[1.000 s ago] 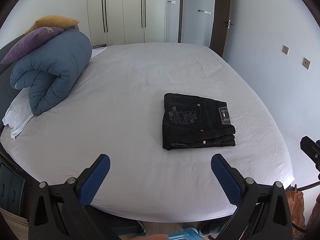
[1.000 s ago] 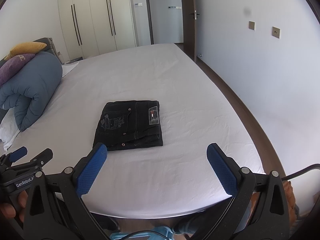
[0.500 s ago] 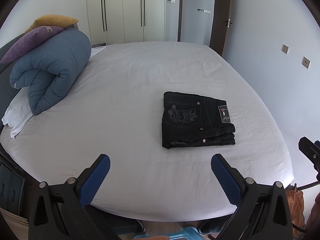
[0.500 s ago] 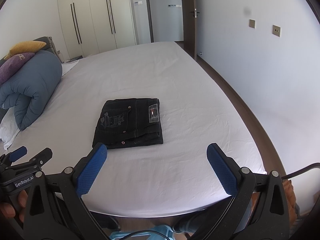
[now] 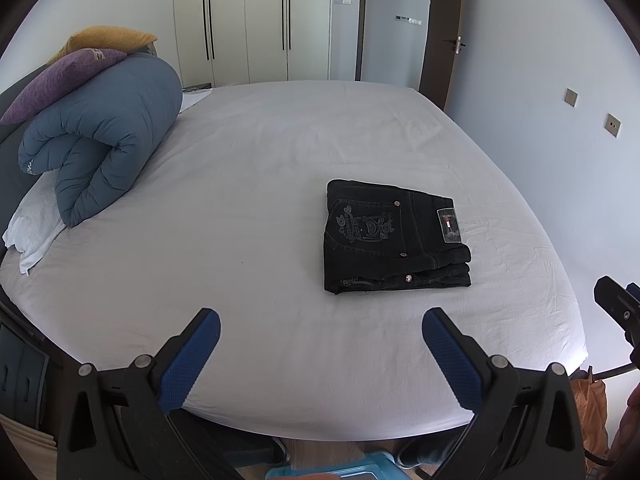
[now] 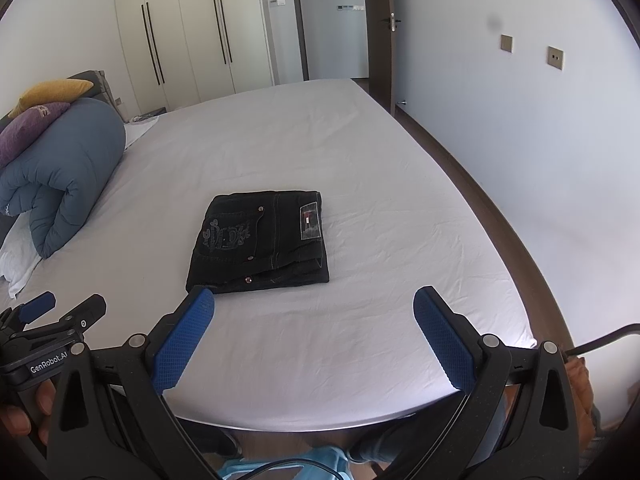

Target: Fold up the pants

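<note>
the pants (image 5: 394, 236) lie as a compact dark rectangle on the white bed (image 5: 248, 184), toward the bed's right side and nearer its foot edge than its head, with the back pocket and waistband label facing up. several layers show stacked along the near edge, so the folding itself looks finished; the step in hand reads as backing off and leaving the bundle alone.

the left gripper (image 5: 320, 354) hovers over the foot edge of the bed, its blue fingers (image 5: 188, 360) spread wide with nothing between them. the right gripper (image 6: 314, 336) is likewise wide apart and empty, short of the pants — in the right wrist view one finger tip overlaps the bundle's near-left corner, though whether it touches cannot be told from this angle.

to finish well, both sets of fingers should stay spread and pull straight back toward the foot edge rather than sweeping sideways, since a snagged layer on the near edge would pull the stack open. if any tidying is wanted, a light press on top would do — no regrasp of the edges.

the rolled blue duvet (image 5: 100, 140) with the purple pillow (image 5: 64, 80) and yellow pillow (image 5: 108, 38) on it sits at the head-left corner, well apart from the pants.
</note>
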A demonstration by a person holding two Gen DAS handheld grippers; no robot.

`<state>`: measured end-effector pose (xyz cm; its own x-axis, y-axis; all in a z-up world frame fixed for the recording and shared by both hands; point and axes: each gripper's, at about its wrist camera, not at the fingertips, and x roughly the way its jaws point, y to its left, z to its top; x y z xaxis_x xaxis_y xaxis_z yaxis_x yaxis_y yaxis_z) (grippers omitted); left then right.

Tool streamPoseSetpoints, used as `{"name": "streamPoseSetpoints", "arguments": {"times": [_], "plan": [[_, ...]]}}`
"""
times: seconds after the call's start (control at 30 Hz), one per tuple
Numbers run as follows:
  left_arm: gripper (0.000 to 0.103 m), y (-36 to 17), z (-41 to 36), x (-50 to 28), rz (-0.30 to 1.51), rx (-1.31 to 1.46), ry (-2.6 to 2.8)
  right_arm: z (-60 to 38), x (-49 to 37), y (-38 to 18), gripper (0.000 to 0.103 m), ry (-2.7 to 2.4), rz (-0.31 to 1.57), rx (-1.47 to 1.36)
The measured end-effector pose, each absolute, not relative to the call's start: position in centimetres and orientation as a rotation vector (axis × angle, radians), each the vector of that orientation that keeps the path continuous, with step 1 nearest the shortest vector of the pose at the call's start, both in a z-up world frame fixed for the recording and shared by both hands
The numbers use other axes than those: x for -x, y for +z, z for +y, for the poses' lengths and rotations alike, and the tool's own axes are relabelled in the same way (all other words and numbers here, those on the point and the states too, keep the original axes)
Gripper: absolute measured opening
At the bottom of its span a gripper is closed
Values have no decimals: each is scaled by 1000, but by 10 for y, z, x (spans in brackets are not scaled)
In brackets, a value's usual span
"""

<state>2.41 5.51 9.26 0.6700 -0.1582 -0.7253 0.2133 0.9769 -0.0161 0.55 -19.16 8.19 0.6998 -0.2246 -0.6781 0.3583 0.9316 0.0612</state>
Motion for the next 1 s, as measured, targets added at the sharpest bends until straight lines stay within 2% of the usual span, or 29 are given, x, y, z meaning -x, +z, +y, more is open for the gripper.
{"name": "streamPoseSetpoints", "arguments": {"times": [1.0], "plan": [[103, 87, 58, -23, 839, -65, -224, -193, -10, 74, 102, -298, 747, -198]]}}
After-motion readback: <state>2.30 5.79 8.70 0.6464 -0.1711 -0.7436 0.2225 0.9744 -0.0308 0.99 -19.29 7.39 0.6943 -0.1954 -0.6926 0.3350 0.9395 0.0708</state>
